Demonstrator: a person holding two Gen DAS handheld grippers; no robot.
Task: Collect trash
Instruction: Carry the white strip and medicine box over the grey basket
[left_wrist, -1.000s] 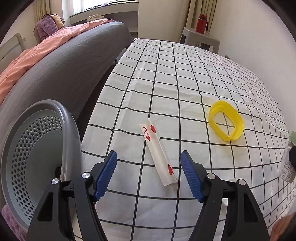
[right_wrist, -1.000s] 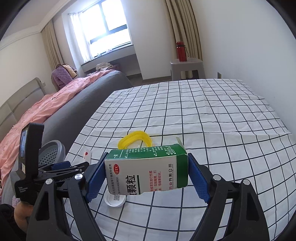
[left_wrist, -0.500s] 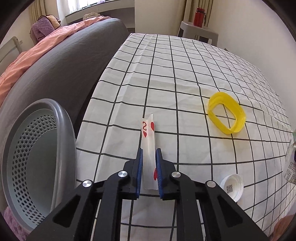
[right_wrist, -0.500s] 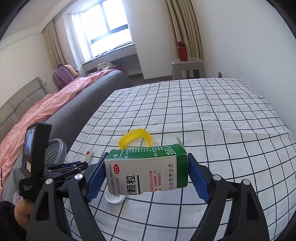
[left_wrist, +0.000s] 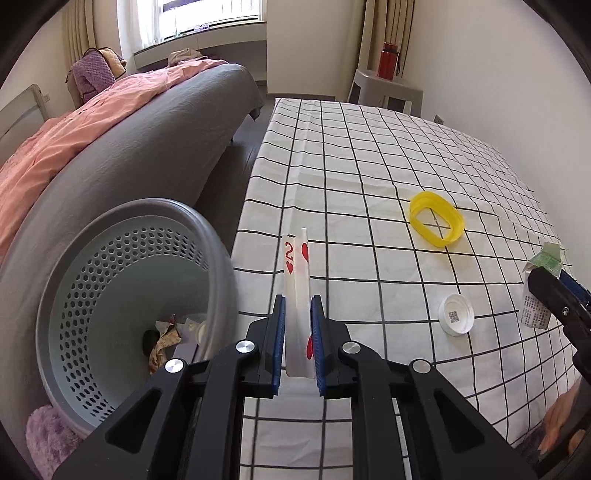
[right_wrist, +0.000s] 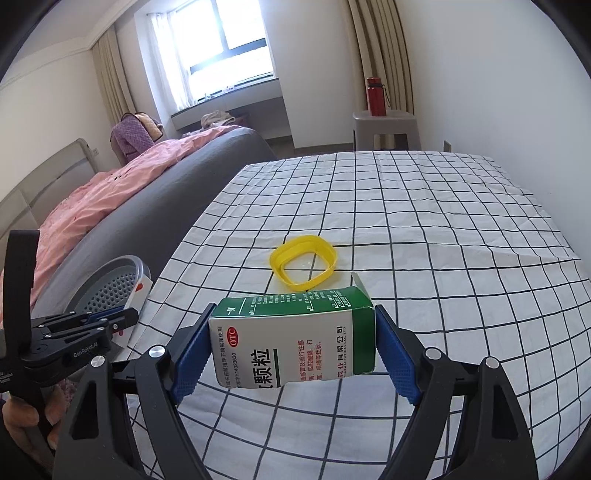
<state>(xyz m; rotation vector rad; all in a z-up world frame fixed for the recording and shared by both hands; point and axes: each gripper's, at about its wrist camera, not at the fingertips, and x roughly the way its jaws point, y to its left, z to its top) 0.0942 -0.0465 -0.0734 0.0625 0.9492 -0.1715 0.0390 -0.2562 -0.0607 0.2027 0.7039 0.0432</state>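
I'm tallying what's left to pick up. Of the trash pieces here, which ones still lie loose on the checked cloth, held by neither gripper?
The yellow ring and white cap lie loose. The playing card is pinched in the left gripper, the green-and-white box in the right gripper.

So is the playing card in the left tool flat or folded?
Folded. The playing card is creased lengthwise into a narrow strip with two layers showing at its far end, pinched between the left tool's blue pads.

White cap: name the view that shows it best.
Left wrist view. The white cap lies in plain sight on the checked cloth, its printed code visible, beside the right gripper. In the right wrist view the box hides it entirely.
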